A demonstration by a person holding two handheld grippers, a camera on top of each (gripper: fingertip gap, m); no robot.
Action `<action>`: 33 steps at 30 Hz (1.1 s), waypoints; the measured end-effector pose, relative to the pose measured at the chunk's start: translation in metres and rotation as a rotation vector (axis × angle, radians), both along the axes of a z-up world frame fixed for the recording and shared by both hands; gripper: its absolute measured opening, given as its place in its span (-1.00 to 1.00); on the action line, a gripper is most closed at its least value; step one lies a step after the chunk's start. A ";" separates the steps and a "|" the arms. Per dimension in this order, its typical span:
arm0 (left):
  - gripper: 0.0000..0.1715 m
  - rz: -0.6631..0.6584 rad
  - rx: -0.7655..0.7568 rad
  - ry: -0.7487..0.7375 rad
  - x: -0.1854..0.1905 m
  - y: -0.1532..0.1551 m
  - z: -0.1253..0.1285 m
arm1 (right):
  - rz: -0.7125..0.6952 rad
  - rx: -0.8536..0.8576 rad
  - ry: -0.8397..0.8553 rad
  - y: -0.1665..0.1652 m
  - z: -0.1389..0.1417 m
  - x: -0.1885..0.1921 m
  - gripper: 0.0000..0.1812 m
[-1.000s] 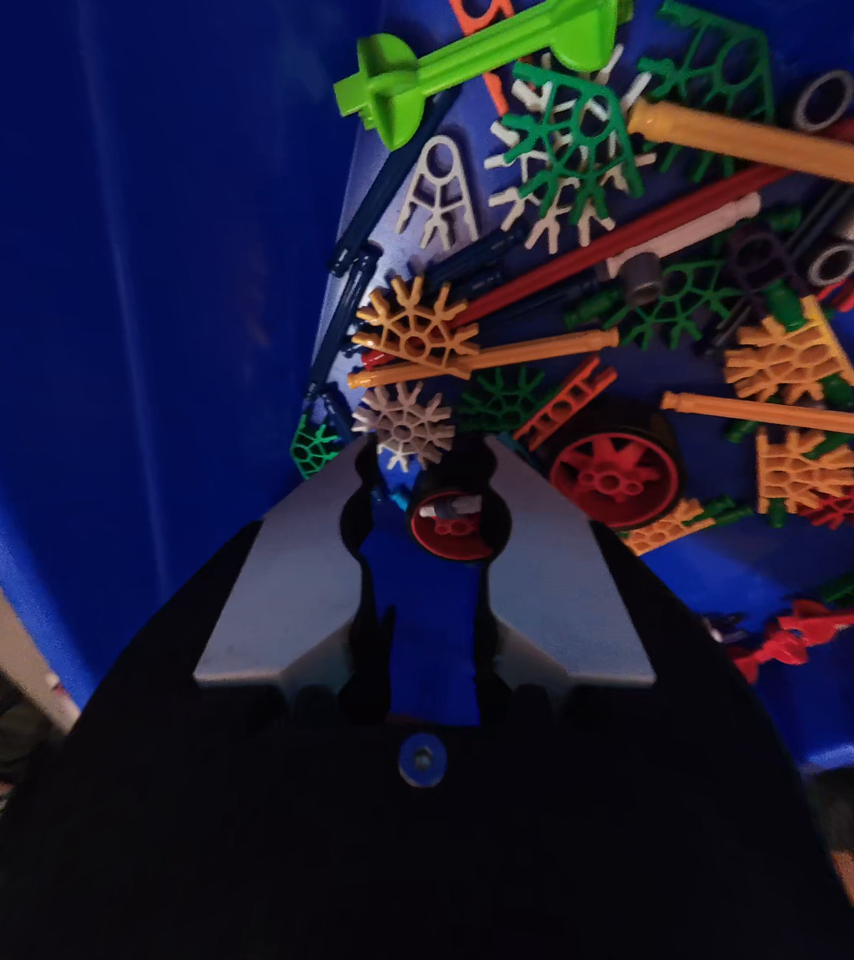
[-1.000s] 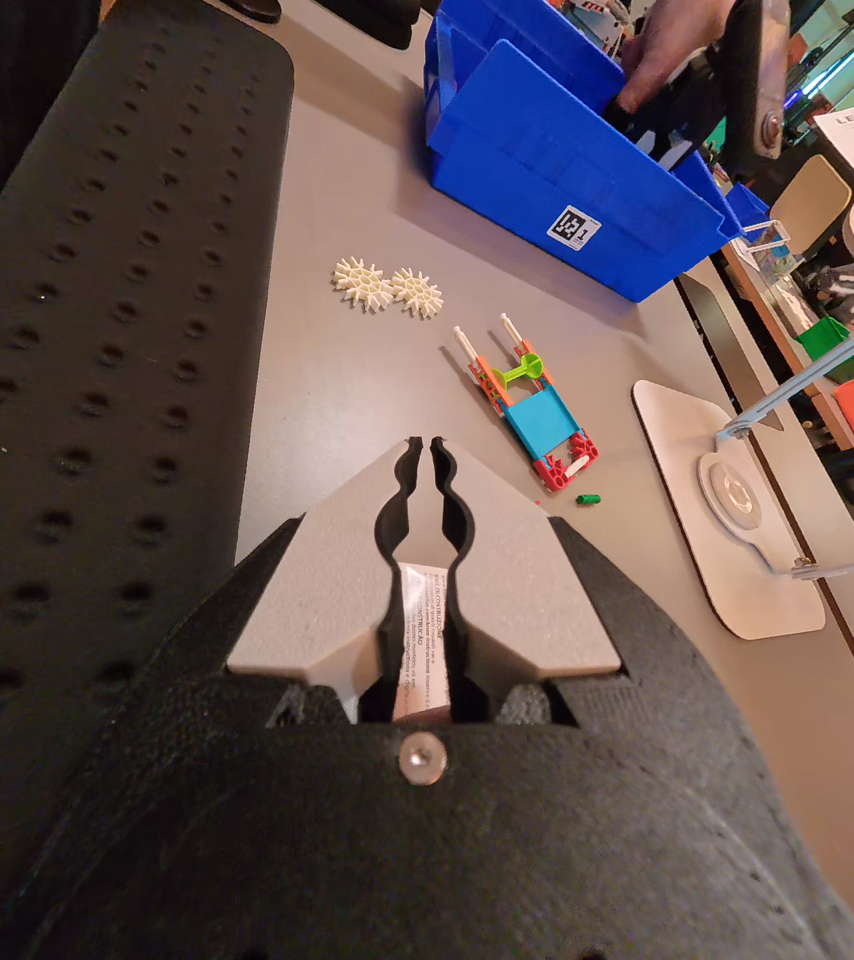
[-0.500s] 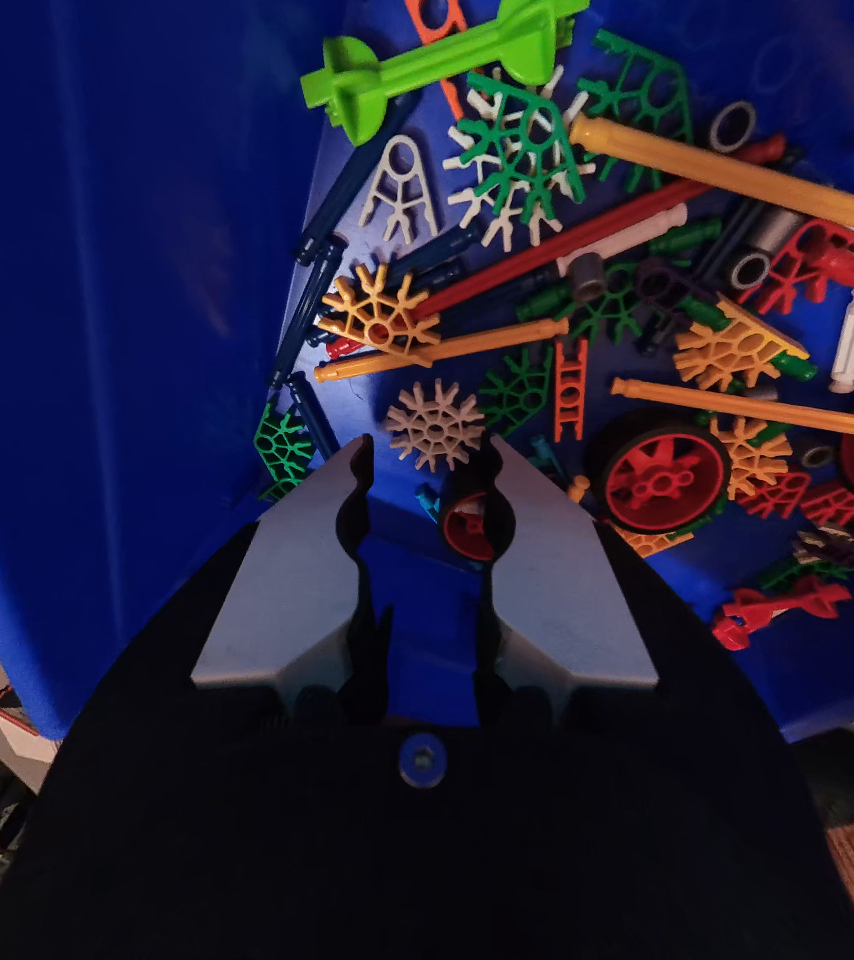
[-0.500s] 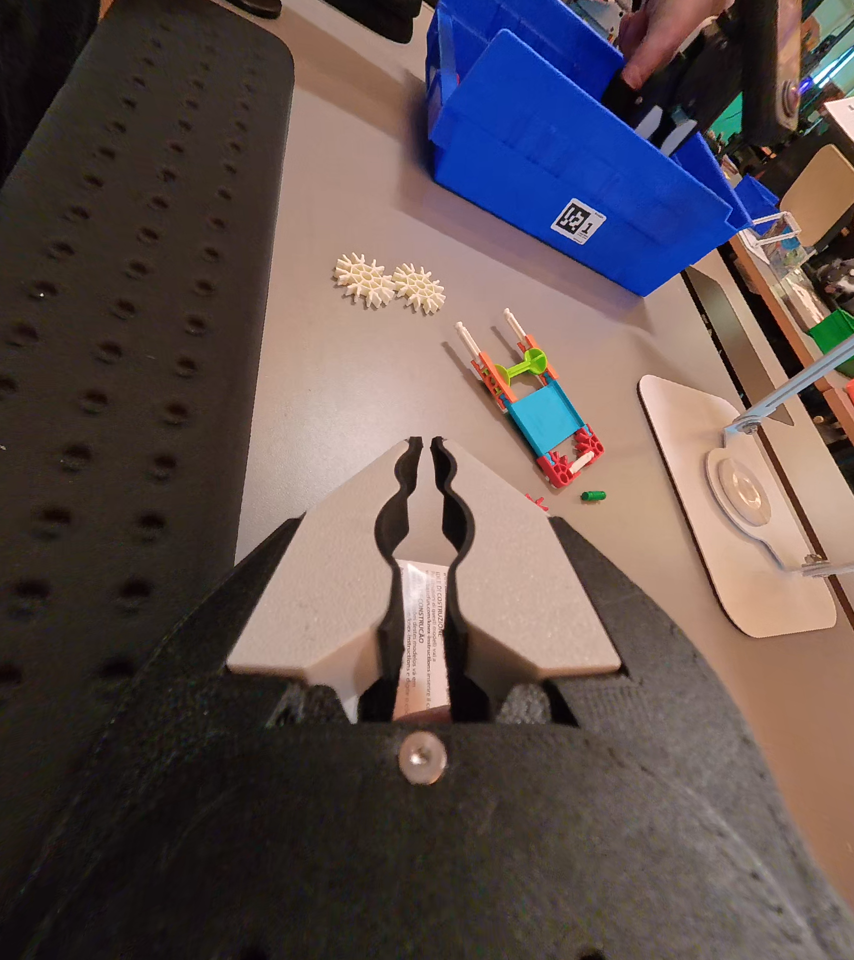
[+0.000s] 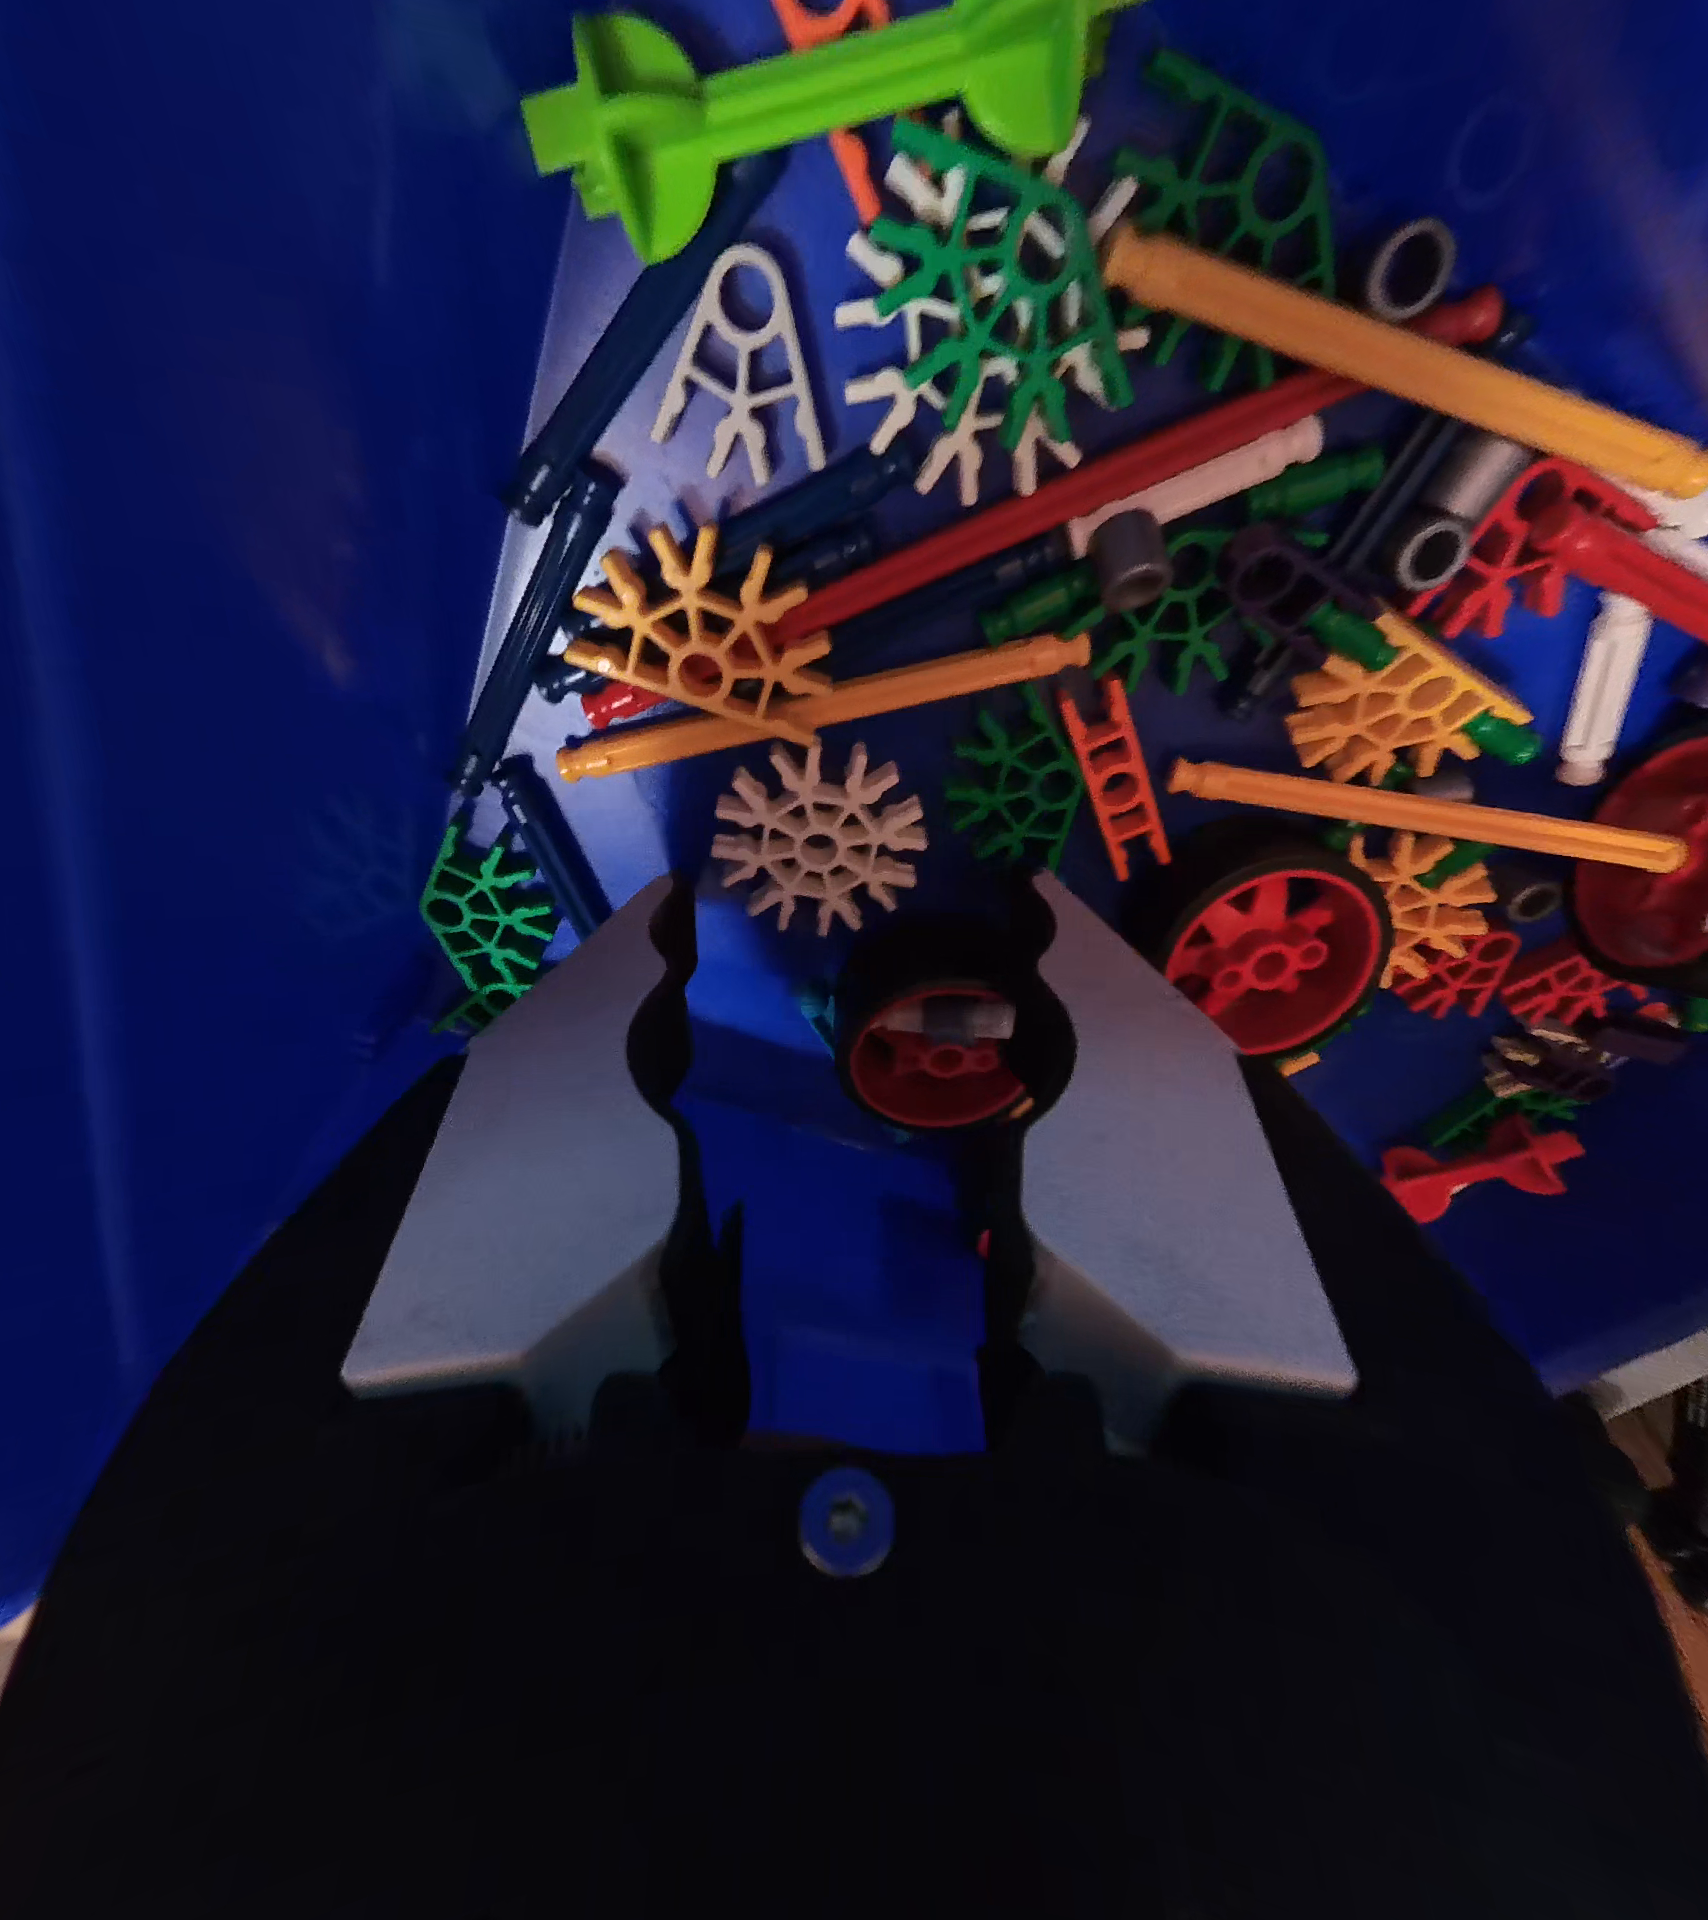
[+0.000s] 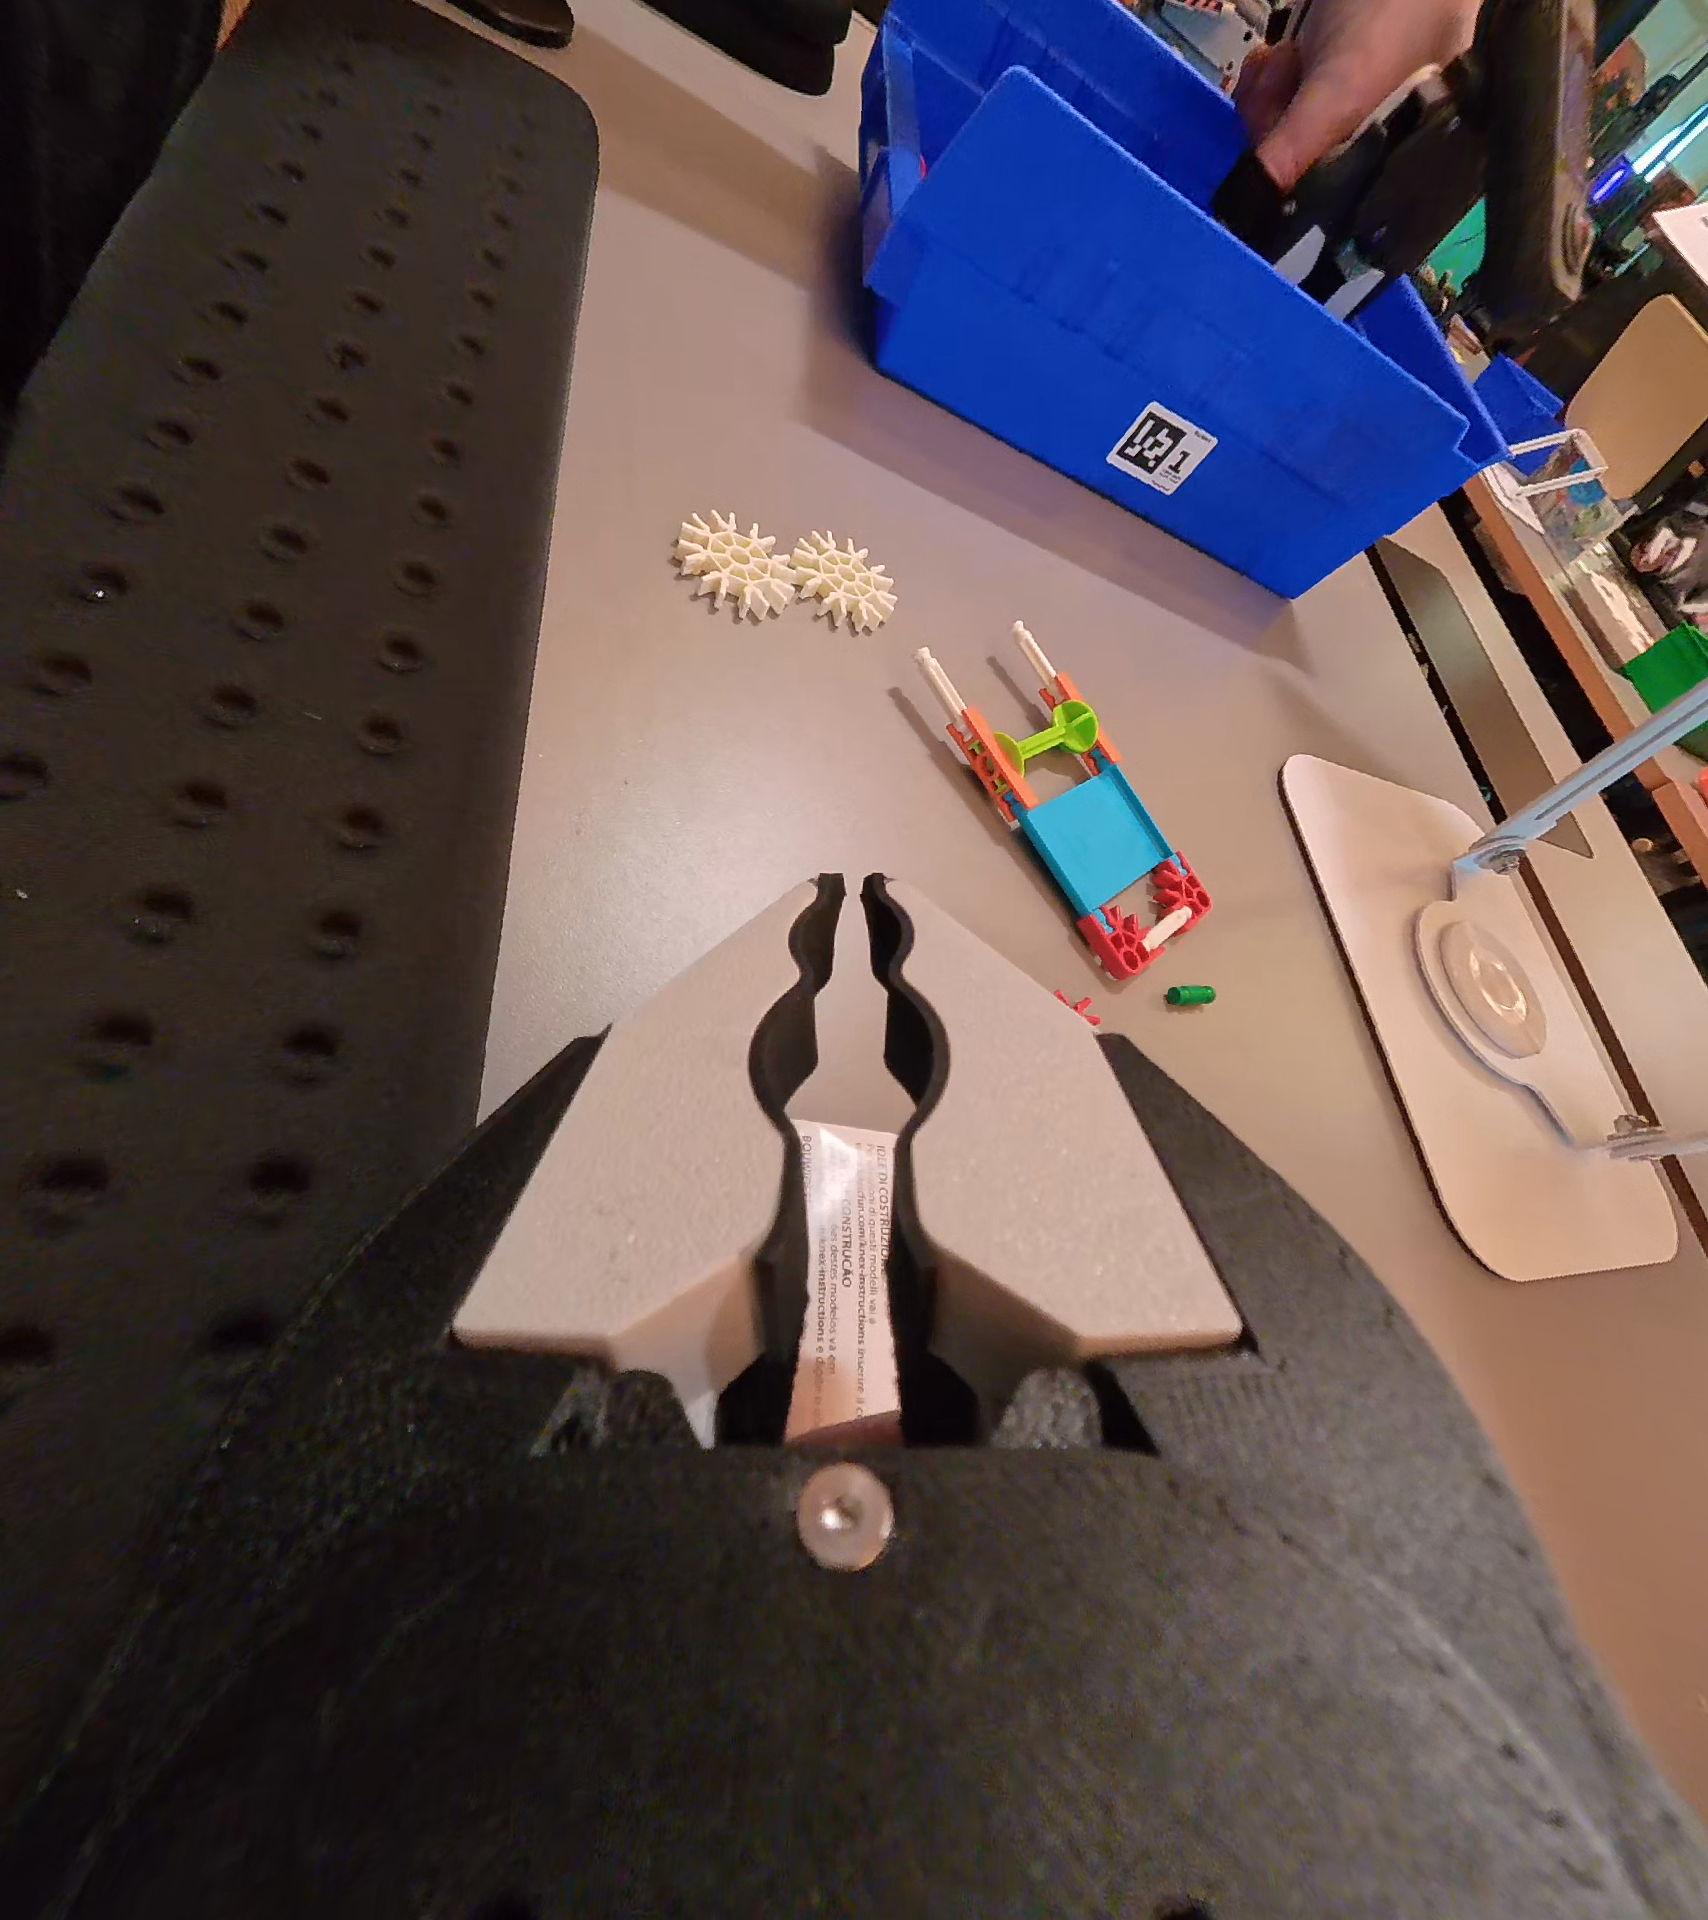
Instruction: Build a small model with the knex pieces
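- Inside the blue bin (image 5: 206, 623), the left tongs (image 5: 855, 904) are hanging with their jaws wide apart, gripping nothing.
- A small red wheel with a black tyre (image 5: 943, 1039) is sitting between the two fingers, right against the inner side of the right-hand finger; I cannot tell if it is touching.
- A grey snowflake piece (image 5: 817, 850) is lying just past the tips, and a green fan-shaped piece (image 5: 486, 925) is leaning by the bin wall beside the other finger.
- A bigger red wheel (image 5: 1265, 961) is resting just beside the tongs, among yellow, red and dark blue rods, and a bright green piece (image 5: 808, 104) is lying far up the pile.
- Over the grey worktop (image 6: 704, 790), the right tongs (image 6: 852, 885) are hovering with the jaws almost together, only a thin gap showing, and nothing is sitting in between.
- A printed paper sheet (image 6: 845, 1247) is showing under the tongs through the gap.
- Two cream snowflake pieces (image 6: 782, 566) are lying side by side, touching, ahead of the tips.
- A little toy frame with a blue panel (image 6: 1089, 821) is lying near the tongs, and a tiny green peg (image 6: 1191, 995) is sitting just beside its red end.
- The blue bin (image 6: 1141, 343) is standing farther off on the worktop, with the other tongs and a hand (image 6: 1349, 94) reaching into it.
- A black mat with holes (image 6: 206, 727) is lying along one side of the worktop.
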State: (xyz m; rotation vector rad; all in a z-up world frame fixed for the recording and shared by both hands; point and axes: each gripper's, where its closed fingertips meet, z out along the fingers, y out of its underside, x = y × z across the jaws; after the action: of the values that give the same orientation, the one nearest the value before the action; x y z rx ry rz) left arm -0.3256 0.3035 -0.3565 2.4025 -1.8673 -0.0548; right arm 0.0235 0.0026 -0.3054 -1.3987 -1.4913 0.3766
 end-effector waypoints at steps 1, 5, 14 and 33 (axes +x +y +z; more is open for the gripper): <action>-0.33 -0.008 0.006 -0.008 0.002 0.001 0.000 | 0.000 0.000 0.001 0.000 0.000 0.000 -0.96; -0.41 -0.044 0.012 -0.004 0.004 0.000 -0.001 | -0.003 0.002 0.001 0.001 0.001 0.001 -0.96; -0.63 -0.060 0.056 -0.028 0.003 0.000 0.002 | 0.006 0.008 -0.001 -0.002 0.001 0.000 -0.96; -0.64 -0.110 0.143 -0.021 -0.001 -0.001 0.025 | 0.008 0.004 -0.008 -0.002 0.000 0.000 -0.96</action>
State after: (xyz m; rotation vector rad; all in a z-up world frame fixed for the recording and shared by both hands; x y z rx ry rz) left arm -0.3267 0.3022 -0.3314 2.3947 -2.0709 -0.1775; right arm 0.0232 0.0006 -0.3056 -1.3929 -1.5037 0.3733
